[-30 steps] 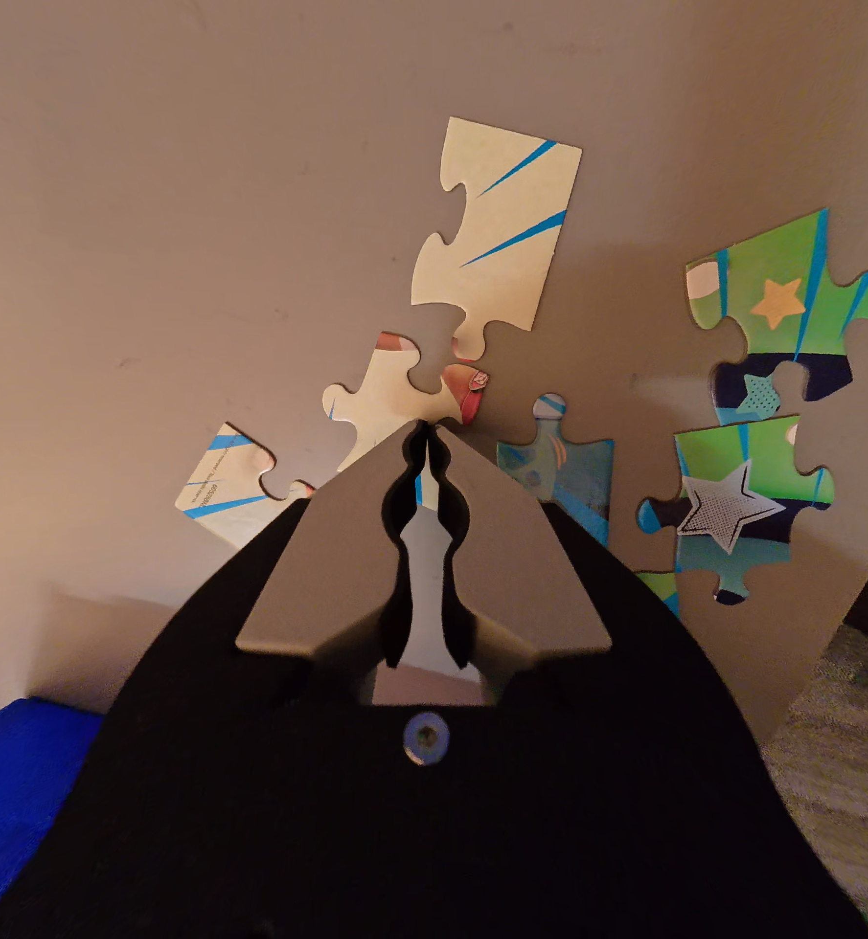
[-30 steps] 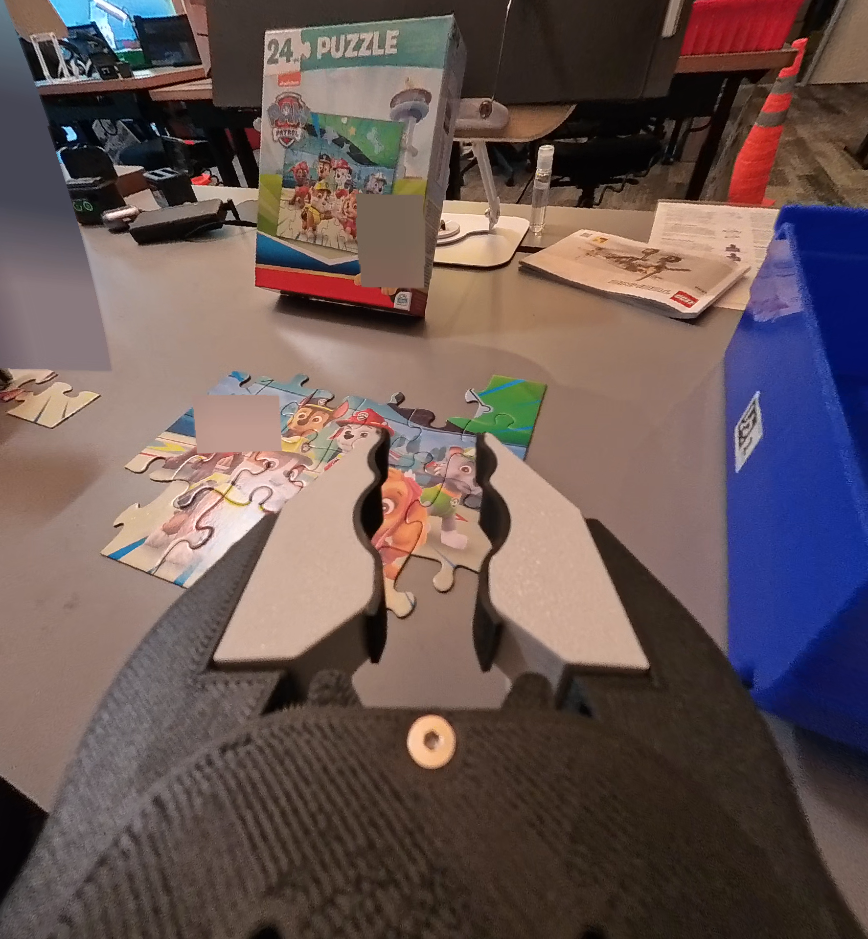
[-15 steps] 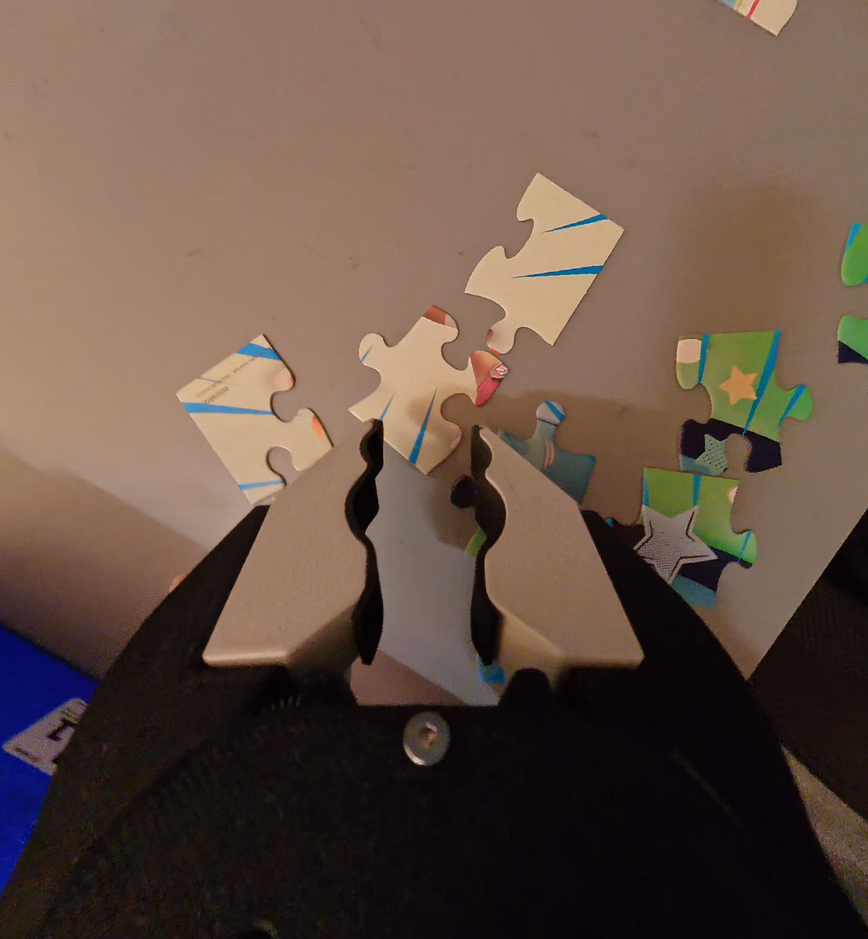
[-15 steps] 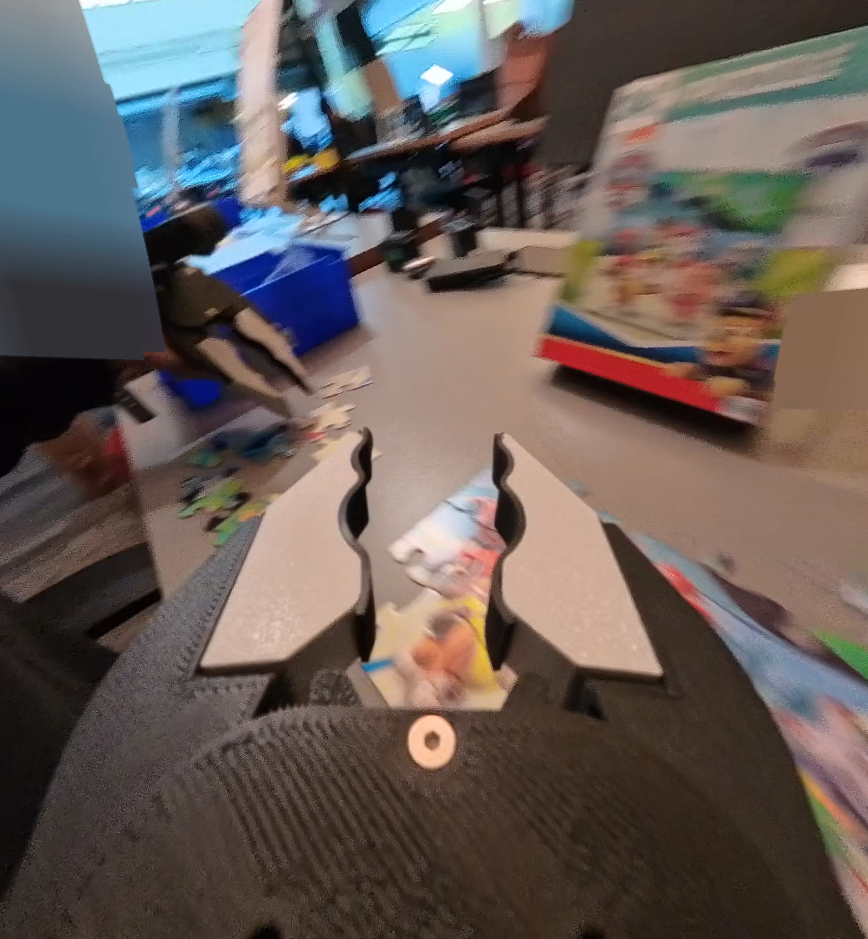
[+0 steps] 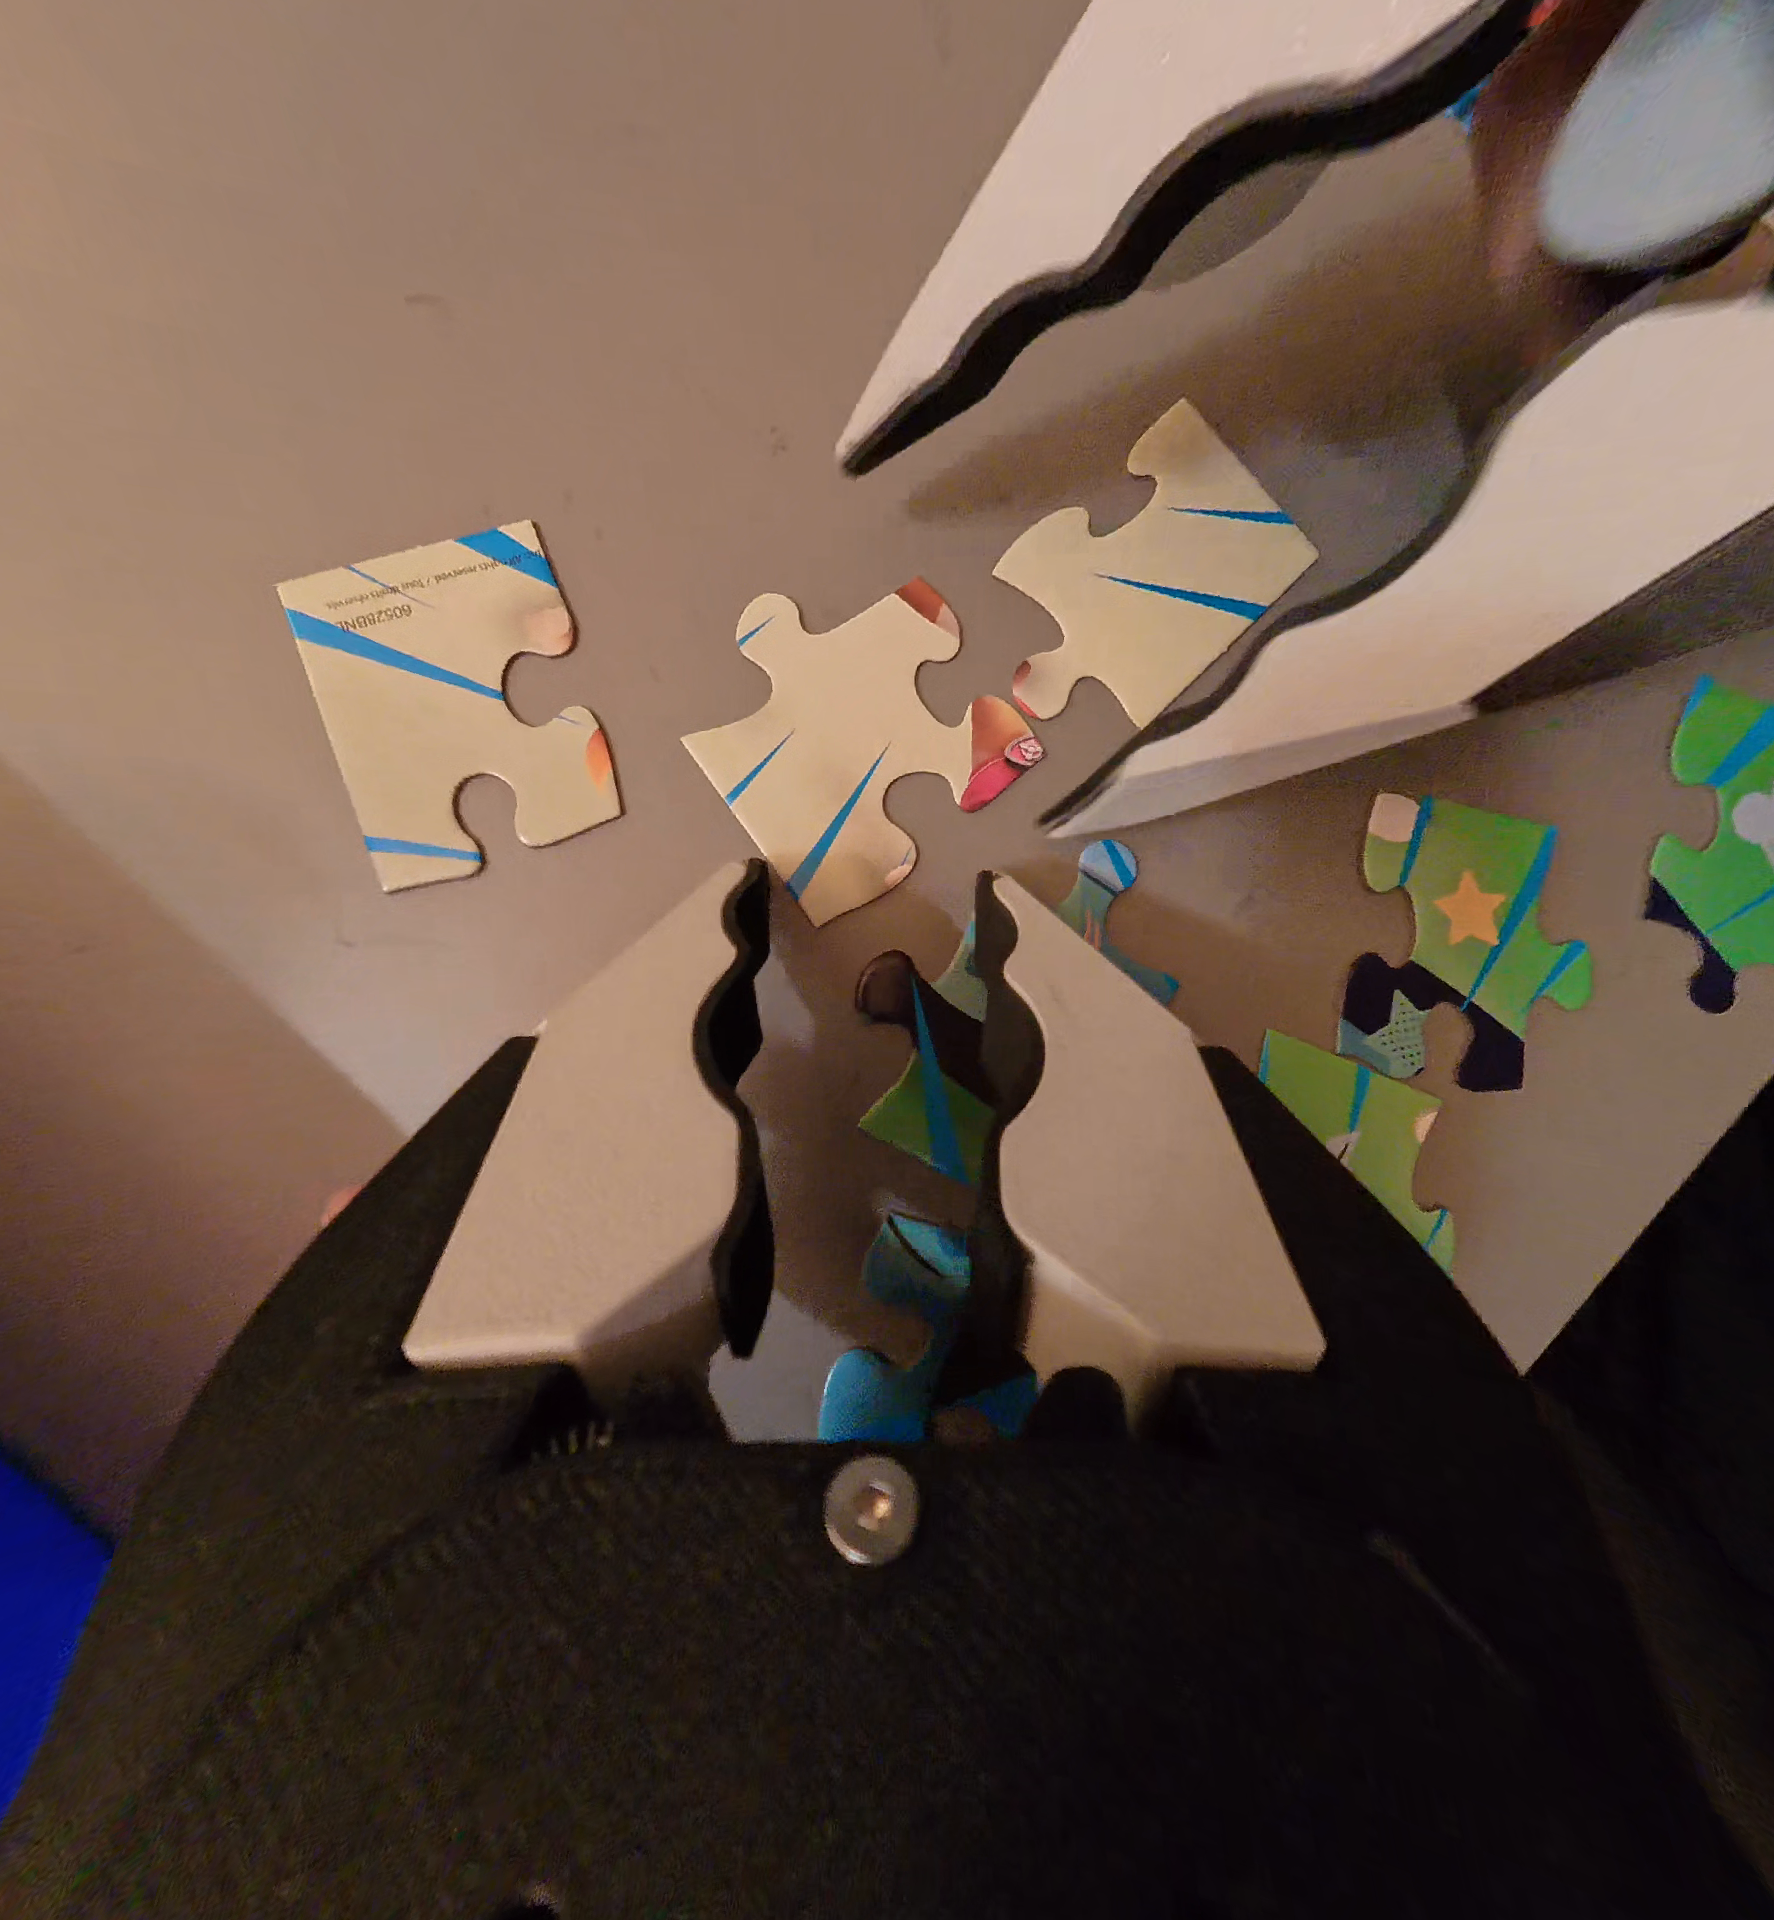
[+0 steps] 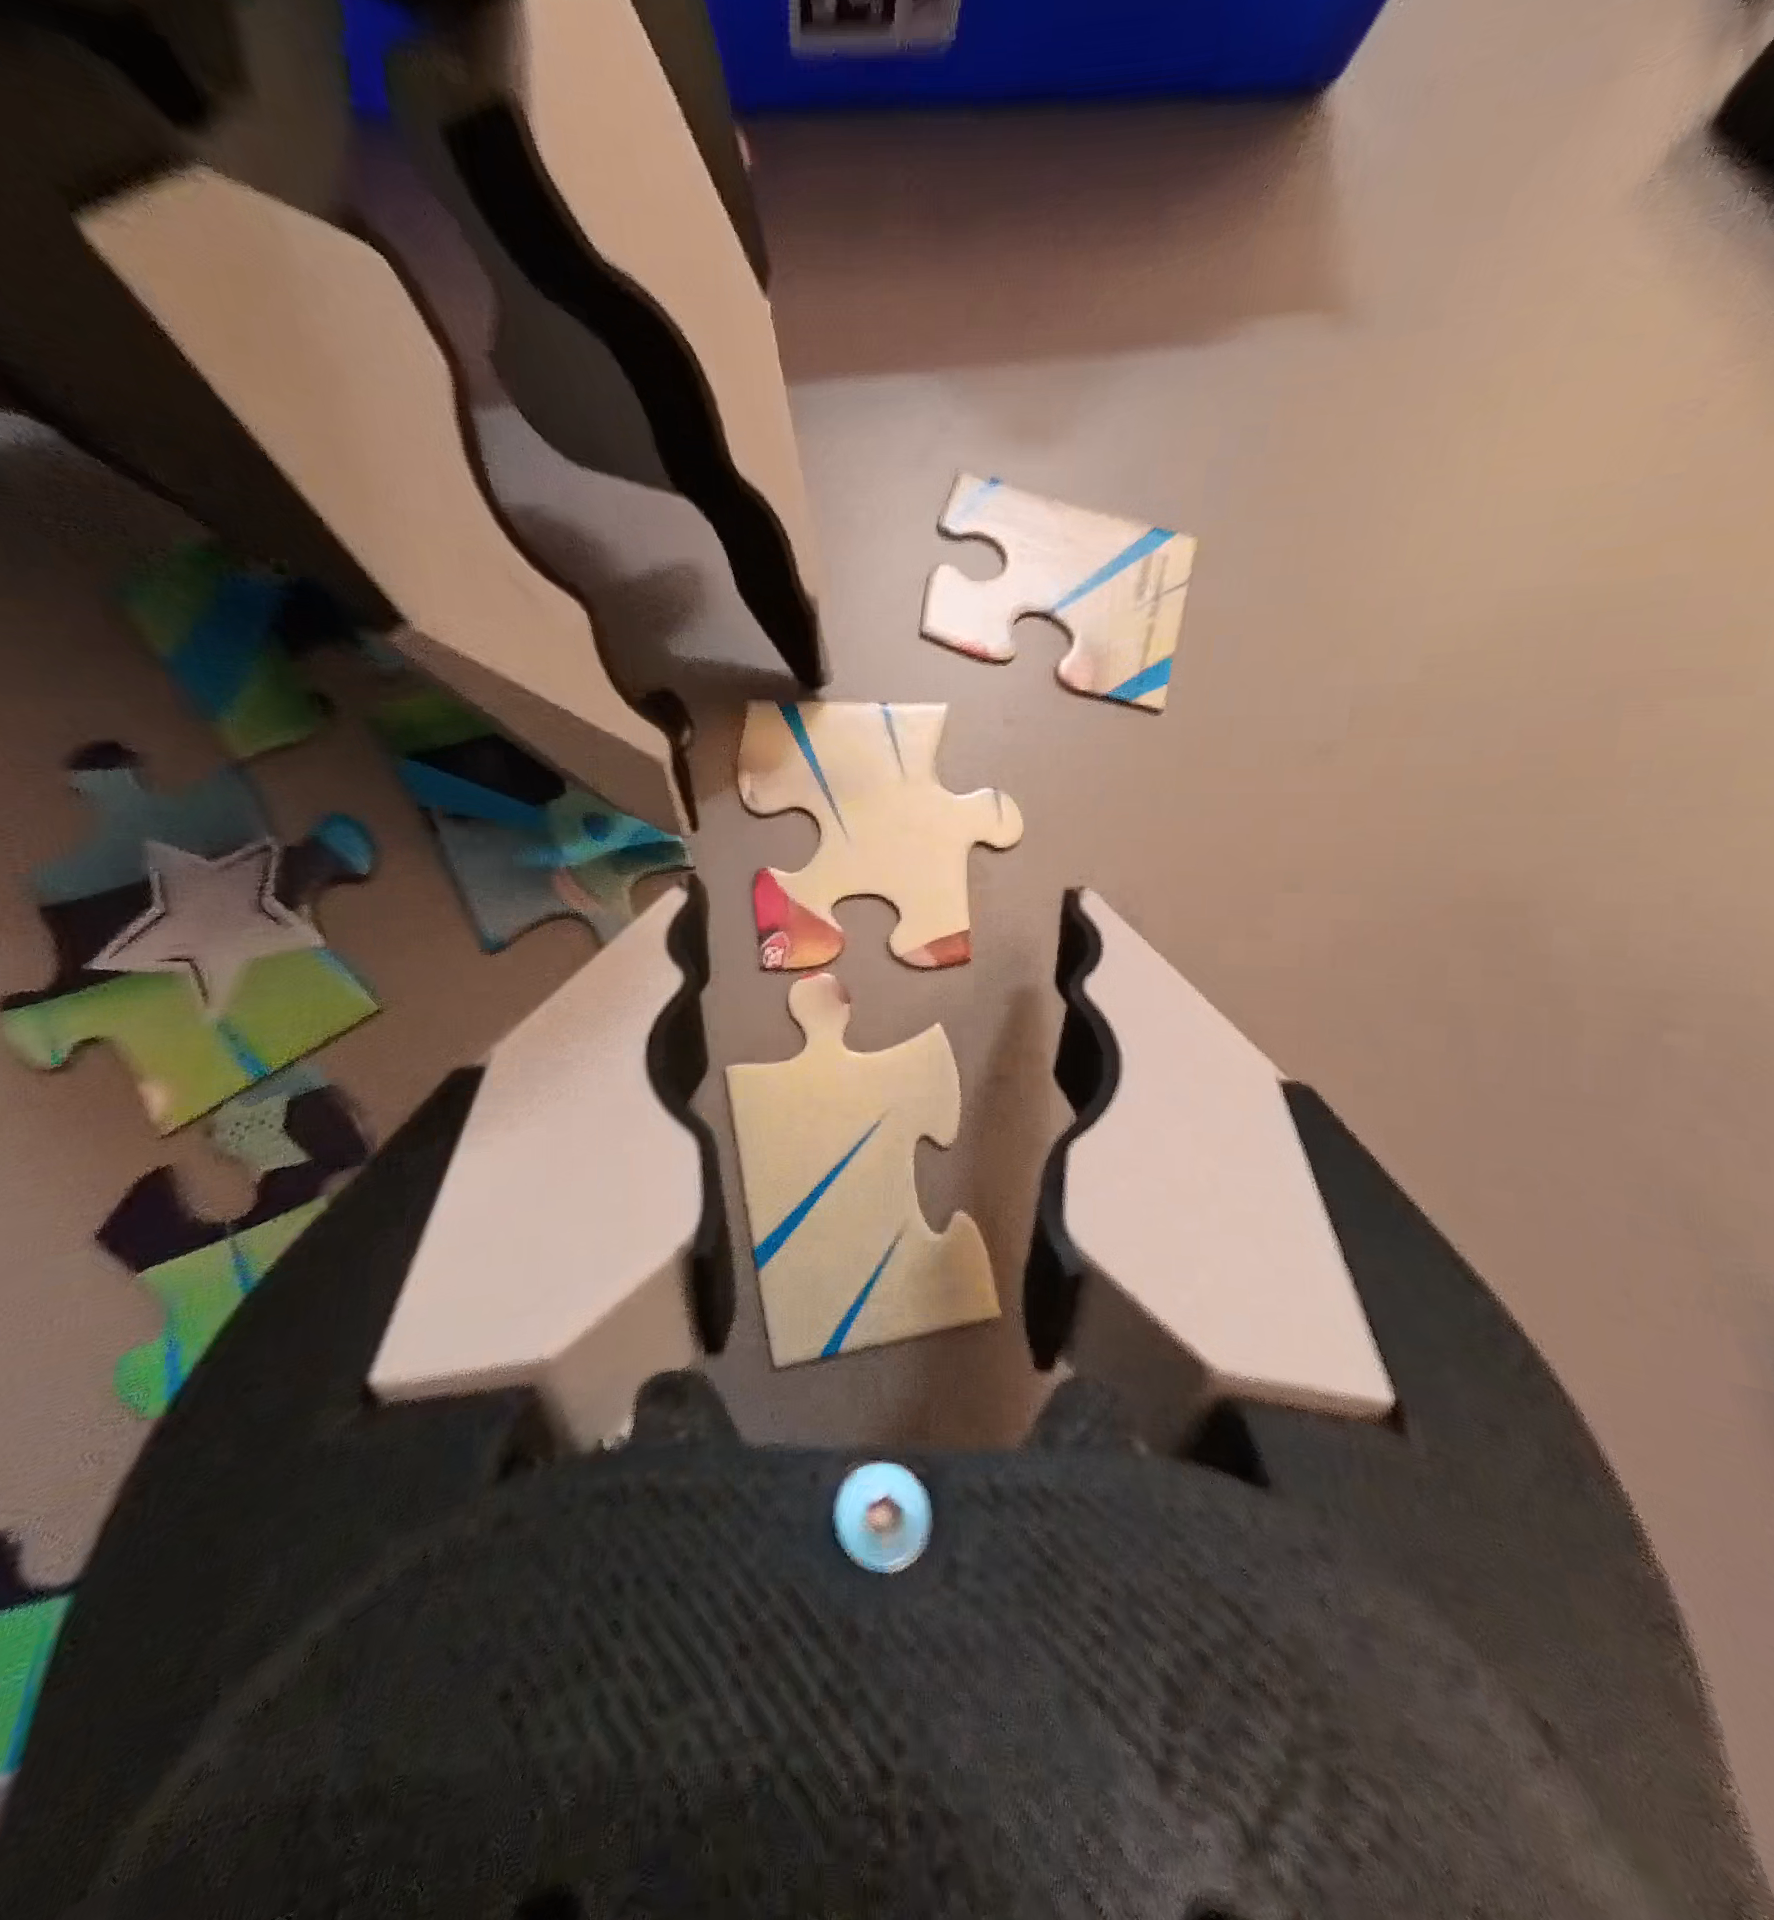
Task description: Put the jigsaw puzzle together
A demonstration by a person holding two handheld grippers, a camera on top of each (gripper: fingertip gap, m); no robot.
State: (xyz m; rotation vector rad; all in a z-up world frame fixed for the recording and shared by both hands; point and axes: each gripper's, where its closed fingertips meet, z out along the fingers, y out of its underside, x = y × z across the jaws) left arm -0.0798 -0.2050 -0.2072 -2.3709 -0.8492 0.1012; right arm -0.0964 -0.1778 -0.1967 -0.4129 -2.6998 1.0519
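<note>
Right gripper (image 6: 878, 904) swung over from the assembled puzzle, jaws spread above a cream piece (image 6: 857, 1195), left gripper (image 5: 867, 894) jaws now parted (both bare).

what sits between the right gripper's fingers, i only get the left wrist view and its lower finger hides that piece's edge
Observer: A cream piece with blue streaks lies flat between the open right gripper's fingers, with gaps on both sides.
Operator: is my left gripper carrying anything
Observer: No, the left gripper is open, with nothing gripped between its fingers.
Operator: anything its body blocks from me
Observer: A piece with a white star lies flat beside it.
</note>
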